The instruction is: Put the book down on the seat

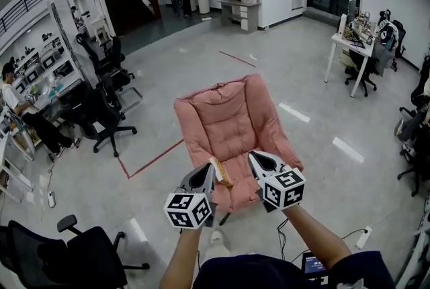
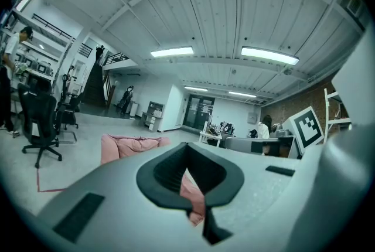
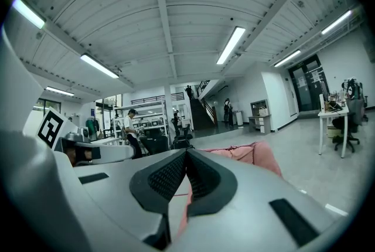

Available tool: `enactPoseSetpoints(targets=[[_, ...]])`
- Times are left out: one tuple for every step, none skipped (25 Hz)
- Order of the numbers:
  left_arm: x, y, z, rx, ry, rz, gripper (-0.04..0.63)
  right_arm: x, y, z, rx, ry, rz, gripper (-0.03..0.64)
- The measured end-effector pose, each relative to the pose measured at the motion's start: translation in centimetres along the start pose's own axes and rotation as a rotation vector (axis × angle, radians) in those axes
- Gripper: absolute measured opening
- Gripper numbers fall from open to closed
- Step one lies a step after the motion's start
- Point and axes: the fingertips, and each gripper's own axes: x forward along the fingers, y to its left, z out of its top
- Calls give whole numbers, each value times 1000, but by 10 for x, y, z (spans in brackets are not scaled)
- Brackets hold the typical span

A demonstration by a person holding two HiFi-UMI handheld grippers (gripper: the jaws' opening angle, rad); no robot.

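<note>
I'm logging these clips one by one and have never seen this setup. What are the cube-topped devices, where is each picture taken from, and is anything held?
A person carries a pair of two-jaw grippers; the marker cubes are part of them. The wide picture comes from a head camera looking down; the other two look along each gripper's jaws. The left gripper appears to pinch a thin book over the front of the pink cushioned seat on the floor. The right gripper is shut, holding nothing.
</note>
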Motion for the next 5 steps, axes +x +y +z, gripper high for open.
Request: enactPoseSetpoints(targets=[[-1, -2, -2, 1, 1, -2, 5, -2, 1, -1, 0, 0, 1, 20], [-3, -4, -2, 2, 1, -4, 5, -4, 2, -2, 1, 0, 1, 20], [-4, -6, -3, 4, 1, -6, 5, -6, 3, -3, 2, 0, 0, 20], [-5, -7, -3, 5, 1, -8, 5, -8, 4, -3, 2, 0, -1, 20], [-7, -9, -3, 6, 1, -10, 5, -10, 5, -4, 3, -1, -2, 20]])
